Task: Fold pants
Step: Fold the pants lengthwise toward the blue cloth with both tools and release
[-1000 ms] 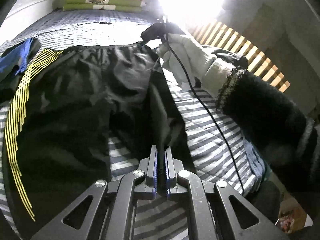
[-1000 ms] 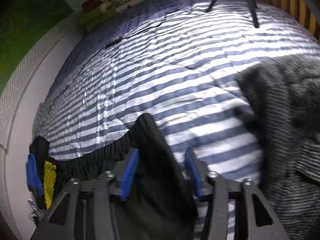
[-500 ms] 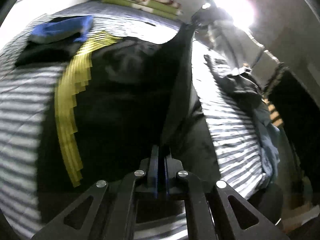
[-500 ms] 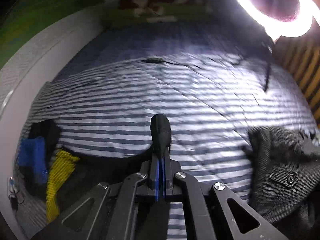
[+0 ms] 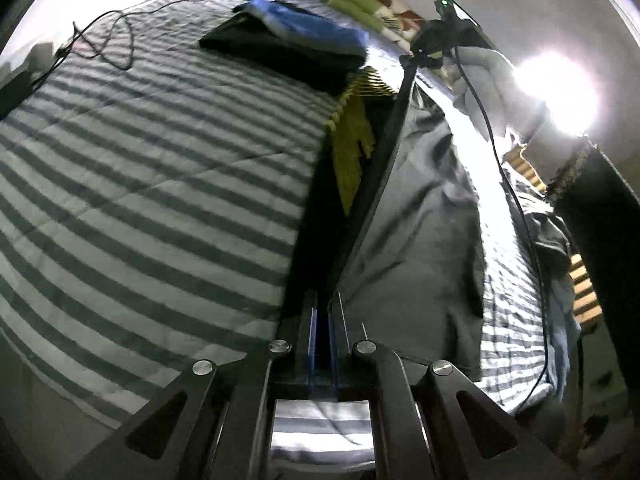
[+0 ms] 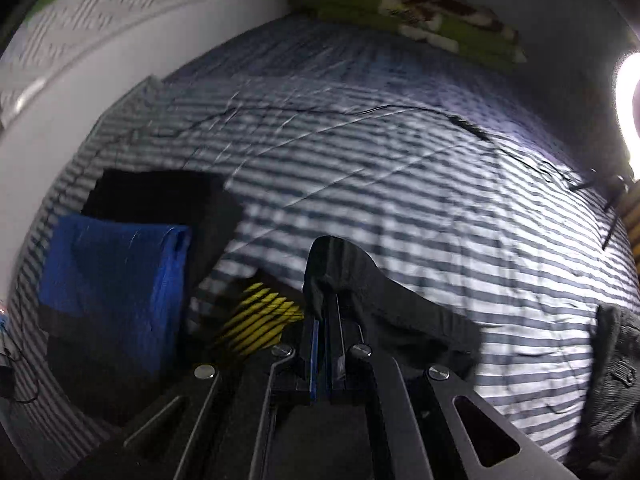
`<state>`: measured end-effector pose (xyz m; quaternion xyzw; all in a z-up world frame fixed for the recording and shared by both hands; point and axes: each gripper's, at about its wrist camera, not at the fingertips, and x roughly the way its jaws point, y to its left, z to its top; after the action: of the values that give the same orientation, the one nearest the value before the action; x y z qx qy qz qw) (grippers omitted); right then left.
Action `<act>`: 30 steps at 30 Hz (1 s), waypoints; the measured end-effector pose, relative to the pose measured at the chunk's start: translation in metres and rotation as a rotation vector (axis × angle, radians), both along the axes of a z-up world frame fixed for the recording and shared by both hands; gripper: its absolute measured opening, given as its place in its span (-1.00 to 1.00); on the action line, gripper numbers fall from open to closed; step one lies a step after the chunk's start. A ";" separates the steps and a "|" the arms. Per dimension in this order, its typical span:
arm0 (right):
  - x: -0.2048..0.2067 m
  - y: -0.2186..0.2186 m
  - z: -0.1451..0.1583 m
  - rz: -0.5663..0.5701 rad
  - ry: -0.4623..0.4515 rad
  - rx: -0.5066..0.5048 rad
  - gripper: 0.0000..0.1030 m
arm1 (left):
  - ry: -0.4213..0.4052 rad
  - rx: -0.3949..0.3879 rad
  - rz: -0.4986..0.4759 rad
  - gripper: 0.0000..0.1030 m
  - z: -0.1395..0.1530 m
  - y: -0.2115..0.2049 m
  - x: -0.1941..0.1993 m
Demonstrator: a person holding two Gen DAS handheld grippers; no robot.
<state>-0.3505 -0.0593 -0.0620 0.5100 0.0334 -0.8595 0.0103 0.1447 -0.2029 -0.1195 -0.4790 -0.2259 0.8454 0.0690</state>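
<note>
On the left of the left wrist view lies the bare striped bed (image 5: pixel 152 184), with a folded stack of dark and blue clothes (image 5: pixel 296 44) near its far end. A second ago the pants (image 5: pixel 416 216) lay spread flat with both legs apart; now one half is lifted into a taut sheet that runs from the left gripper (image 5: pixel 323 320) up to the right gripper (image 5: pixel 436 36), held in a gloved hand (image 5: pixel 484 76). The yellow stripe (image 5: pixel 352 152) of the lower half shows just left of that raised edge. In my judgement this is the lengthwise fold in progress, one leg being carried over the other toward the left.

The left fingers are pressed together on the hem end of the fabric. In the right wrist view the right gripper (image 6: pixel 325 320) has also gone from spread around the waistband a second ago to clamped on it, with black cloth bunched over the tips. The blue garment (image 6: pixel 116 280) sits to its left and a grey coat (image 6: pixel 616 368) at the far right.

No containers are in view; everything rests on the bed.
</note>
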 end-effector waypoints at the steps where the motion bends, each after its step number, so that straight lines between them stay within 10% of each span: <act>1: -0.003 -0.011 -0.006 0.010 -0.004 0.011 -0.97 | -0.004 -0.004 0.000 -0.92 -0.003 -0.002 0.000; 14: -0.012 -0.054 -0.030 0.108 -0.066 -0.053 -0.75 | -0.049 -0.008 0.019 -0.79 -0.014 -0.010 0.004; 18: 0.009 -0.041 0.014 0.160 0.009 -0.148 -0.45 | 0.008 -0.044 0.086 0.23 0.009 -0.014 0.014; 24: 0.094 0.041 0.071 0.135 0.075 -0.277 -0.38 | 0.135 -0.120 0.091 0.24 0.052 -0.010 0.011; 30: 0.222 0.132 0.033 0.073 0.026 -0.255 -0.38 | 0.164 -0.151 -0.033 0.24 0.079 0.022 -0.032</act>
<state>-0.1284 0.0727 -0.0288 0.4916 -0.0574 -0.8625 0.1058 0.1123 -0.1810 -0.0406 -0.4159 -0.1475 0.8950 0.0647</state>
